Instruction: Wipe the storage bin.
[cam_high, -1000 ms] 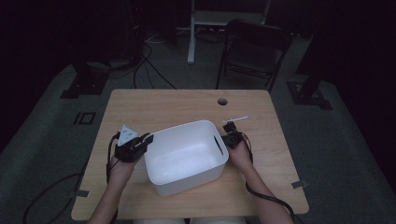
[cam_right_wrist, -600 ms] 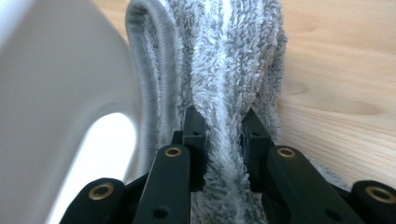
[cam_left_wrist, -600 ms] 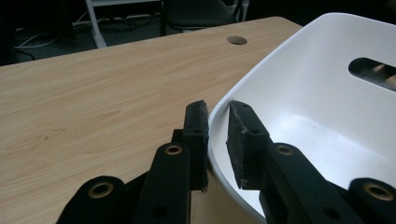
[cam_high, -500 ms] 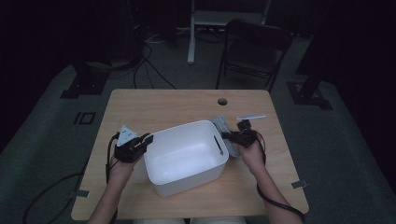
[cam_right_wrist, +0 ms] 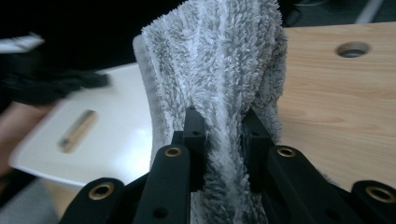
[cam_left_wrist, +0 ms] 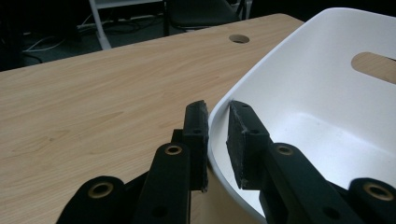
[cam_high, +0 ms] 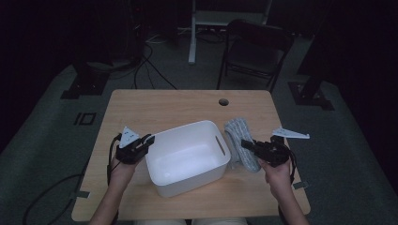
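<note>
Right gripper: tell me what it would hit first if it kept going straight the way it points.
The right gripper, shut on the grey towel, points toward the white tub. Going straight on, it would probably press the towel against the tub's near wall by the handle slot; depth is uncertain.

Fluffy grey terry towel [cam_right_wrist: 219, 70]; glossy smooth white plastic tub [cam_left_wrist: 303, 93]; matt wood-grain table [cam_left_wrist: 93, 93]
</note>
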The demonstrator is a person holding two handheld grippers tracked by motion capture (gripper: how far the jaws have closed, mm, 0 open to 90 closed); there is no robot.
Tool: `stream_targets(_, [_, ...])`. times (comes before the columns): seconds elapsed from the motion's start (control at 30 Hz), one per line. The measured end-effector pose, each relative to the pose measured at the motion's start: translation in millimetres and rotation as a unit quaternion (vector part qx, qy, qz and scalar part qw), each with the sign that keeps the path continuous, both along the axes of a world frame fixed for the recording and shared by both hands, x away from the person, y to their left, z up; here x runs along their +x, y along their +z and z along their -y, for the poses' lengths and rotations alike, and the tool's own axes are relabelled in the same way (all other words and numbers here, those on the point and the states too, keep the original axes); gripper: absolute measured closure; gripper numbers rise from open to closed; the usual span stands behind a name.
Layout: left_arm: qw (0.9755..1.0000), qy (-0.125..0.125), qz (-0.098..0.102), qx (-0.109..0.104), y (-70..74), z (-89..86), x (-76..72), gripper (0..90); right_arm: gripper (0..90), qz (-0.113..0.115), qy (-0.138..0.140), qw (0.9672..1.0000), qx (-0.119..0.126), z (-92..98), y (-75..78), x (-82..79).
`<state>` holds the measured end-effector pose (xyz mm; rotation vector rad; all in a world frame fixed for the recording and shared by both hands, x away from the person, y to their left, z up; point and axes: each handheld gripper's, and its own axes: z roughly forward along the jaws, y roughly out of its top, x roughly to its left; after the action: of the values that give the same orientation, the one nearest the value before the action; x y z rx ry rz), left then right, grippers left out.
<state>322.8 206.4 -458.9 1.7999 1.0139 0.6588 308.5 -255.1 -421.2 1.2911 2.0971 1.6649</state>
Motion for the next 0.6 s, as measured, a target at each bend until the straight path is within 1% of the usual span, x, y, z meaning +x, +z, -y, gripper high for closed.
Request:
stream_targets(0.03, [1.0000, 0.000, 0.000, -0.001, -0.1, -0.1, 0.0, 78.1, 77.0, 0.000, 0.004, 0.9999, 0.010, 0.3, 0.9, -3.2])
stream_targets(0.07, [1.0000, -0.001, -0.001, -0.005, -0.5, -0.5, 0.1, 78.1, 77.0, 0.001, 0.004, 1.0000, 0.008, -0.6, 1.5, -5.7])
stream_targets(0.1, [1.0000, -0.002, -0.001, -0.005, -0.5, -0.5, 0.2, 78.1, 77.0, -0.001, 0.008, 0.9999, 0.014, -2.0, 0.2, -7.1])
stream_targets(0.13, [1.0000, -0.002, 0.000, -0.005, -0.5, -0.5, 0.3, 78.1, 77.0, -0.006, 0.013, 0.9998, 0.014, -4.6, -2.6, -6.3])
stream_targets(0.17, [1.0000, -0.003, 0.000, -0.005, -0.5, -0.4, 0.5, 78.1, 77.1, -0.009, 0.012, 0.9999, 0.002, -7.9, -5.2, -5.9])
stream_targets(0.2, [1.0000, -0.003, 0.001, -0.004, -0.6, -0.3, 0.6, 78.1, 77.1, -0.010, 0.005, 0.9997, -0.023, -13.0, -9.4, -5.1])
stream_targets(0.23, [1.0000, -0.003, 0.002, -0.005, -0.9, -0.2, 0.7, 78.1, 77.0, -0.015, 0.005, 0.9993, -0.035, -17.3, -14.8, -3.4])
stream_targets(0.27, [1.0000, -0.003, 0.001, -0.009, -1.2, -0.3, 0.9, 78.1, 77.1, -0.025, 0.010, 0.9988, -0.040, -21.1, -20.7, -1.2])
stream_targets(0.3, [1.0000, -0.003, 0.001, -0.009, -1.2, -0.2, 1.0, 78.1, 77.1, -0.029, 0.008, 0.9983, -0.051, -24.9, -26.3, 0.7])
stream_targets(0.37, [0.9999, 0.000, 0.000, -0.011, -1.2, 0.5, 1.1, 78.1, 77.4, -0.040, 0.002, 0.9978, -0.053, -30.6, -38.2, 4.3])
stream_targets(0.4, [0.9999, -0.001, -0.002, -0.014, -1.4, 0.2, 1.5, 78.0, 77.4, -0.047, 0.001, 0.9967, -0.066, -33.1, -43.8, 6.8])
stream_targets(0.47, [0.9999, -0.002, -0.004, -0.010, -0.6, 0.7, 3.0, 78.1, 77.7, -0.073, 0.002, 0.9944, -0.077, -38.4, -59.8, 11.9])
stream_targets(0.5, [0.9999, -0.003, -0.005, -0.013, -0.7, 0.5, 3.7, 78.1, 77.7, -0.087, 0.007, 0.9913, -0.099, -42.3, -70.4, 15.2])
stream_targets(0.57, [0.9998, 0.000, -0.006, -0.017, -0.9, 0.5, 4.6, 78.0, 77.8, -0.112, 0.012, 0.9894, -0.091, -43.0, -84.5, 20.7])
stream_targets(0.6, [0.9999, -0.001, -0.005, -0.016, -0.8, 0.7, 4.8, 78.0, 77.7, -0.124, 0.013, 0.9870, -0.101, -44.9, -91.2, 24.1])
